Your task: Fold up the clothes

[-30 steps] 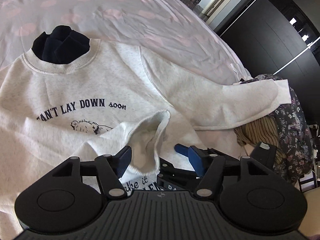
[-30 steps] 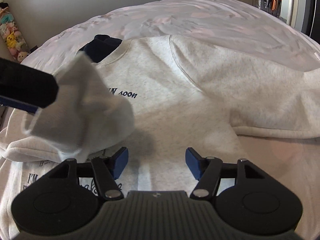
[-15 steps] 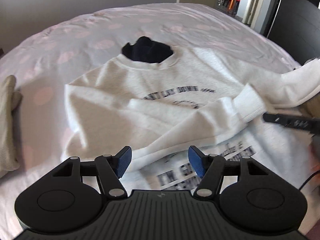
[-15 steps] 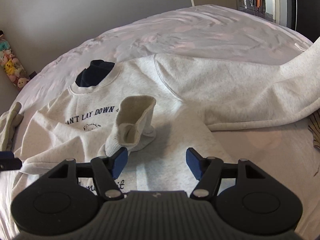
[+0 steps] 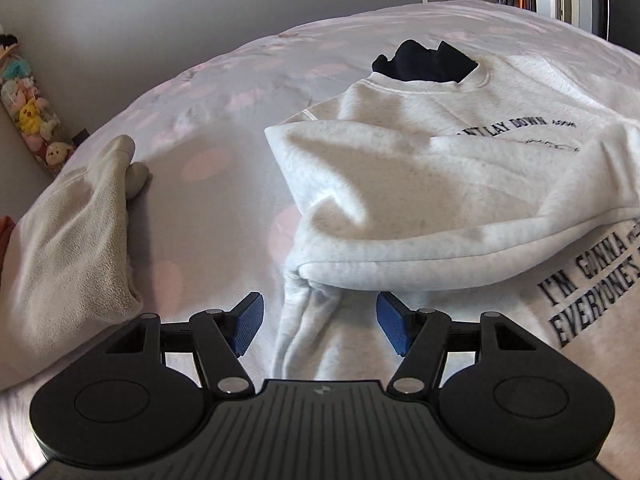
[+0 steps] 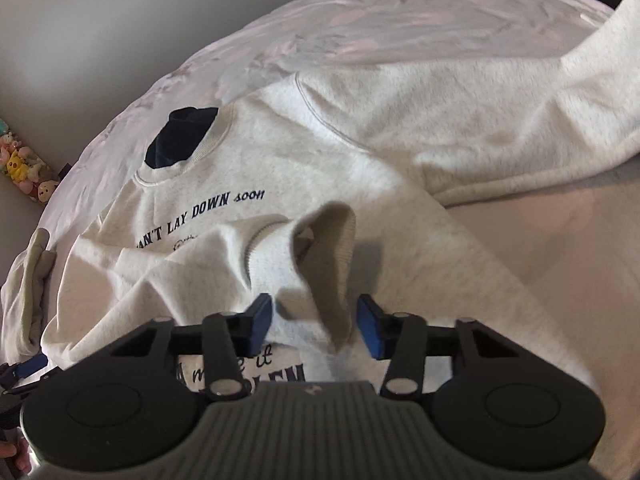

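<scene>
Two grippers are ours here, one in each hand, and we take the sweatshirt (image 5: pixel 420 184) as our landmark. It lies face up on the bed (image 5: pixel 224 128), pale grey with dark lettering across the chest and more near the hem. A dark garment (image 5: pixel 424 62) shows through its neck opening.

Our left gripper (image 5: pixel 318 326) points down at the sweatshirt's side edge, where the near sleeve (image 5: pixel 440 216) has been laid across the chest and the fabric bunches into folds. Its blue fingers (image 5: pixel 250 322) stand spread wide; a wrinkled strip of the sweatshirt lies below the gap, and neither pad presses on it.

Our right gripper (image 6: pixel 316 330) sits over the sweatshirt's middle, just at the cuff (image 6: pixel 320 248) of that folded sleeve, which stands up open-mouthed. The fingers (image 6: pixel 260 322) are closing, with the cuff's lower edge between them. The right pad is at the cloth; the left looks slightly apart from it, though motion blur makes this hard to judge.

The other sleeve (image 6: pixel 500 128) stretches away from the sweatshirt's far shoulder and rises toward the upper right corner of the right view.

Well apart from the sweatshirt's left side lies a beige cloth (image 5: pixel 76 240), also on the bed. Beyond it, by the wall, stands a row of small plush toys (image 5: pixel 30 120).
</scene>
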Demonstrator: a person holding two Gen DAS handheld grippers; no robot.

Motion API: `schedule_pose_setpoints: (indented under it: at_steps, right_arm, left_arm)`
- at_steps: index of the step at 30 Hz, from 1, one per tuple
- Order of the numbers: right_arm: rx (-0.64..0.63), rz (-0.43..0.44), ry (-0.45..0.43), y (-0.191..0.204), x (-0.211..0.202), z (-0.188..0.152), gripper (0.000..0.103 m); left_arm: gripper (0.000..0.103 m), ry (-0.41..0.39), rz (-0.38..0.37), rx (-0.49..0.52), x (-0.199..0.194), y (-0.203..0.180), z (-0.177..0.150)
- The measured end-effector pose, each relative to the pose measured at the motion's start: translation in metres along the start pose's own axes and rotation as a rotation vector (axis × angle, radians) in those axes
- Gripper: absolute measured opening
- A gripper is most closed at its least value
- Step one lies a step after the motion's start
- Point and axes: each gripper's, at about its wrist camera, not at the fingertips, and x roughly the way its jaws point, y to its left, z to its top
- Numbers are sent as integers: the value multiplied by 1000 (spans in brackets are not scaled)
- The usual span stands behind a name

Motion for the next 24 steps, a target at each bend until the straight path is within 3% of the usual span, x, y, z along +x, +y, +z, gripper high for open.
schedule_pose_setpoints:
  at_steps: [1,3,5,6,8,11,16,20,24]
  right_arm:
    - [6,-6,12,-1,1,-2,23]
    - [5,-19,18,0,0,-6,13]
    - [-11,-32,5,2,-4,-9,6]
    - [-18,-39,-8,3,-8,-11,4]
    - [-34,-79,-19,6,-16,-15,3]
    - [5,-94,-2,-1,-28,-24,3]
    - [37,-137,69,-8,-34,-35,3]
    - [-18,-171,144,-2,-28,-38,3]
    - [-51,-189,137,3,-39,-41,12]
  left_arm:
    - [61,-11,20,10,3,1,-1]
    - [58,-21,16,-30,7,6,1]
    - [39,-13,-42,-101,11,14,3]
    - [22,2,-56,-128,14,18,4]
    - [13,9,-35,-149,14,22,4]
    - [10,3,11,-141,11,25,3]
    - [7,95,64,-115,21,22,1]
    - [11,145,46,-174,22,33,-3]
    - [16,188,37,-271,3,48,-10]
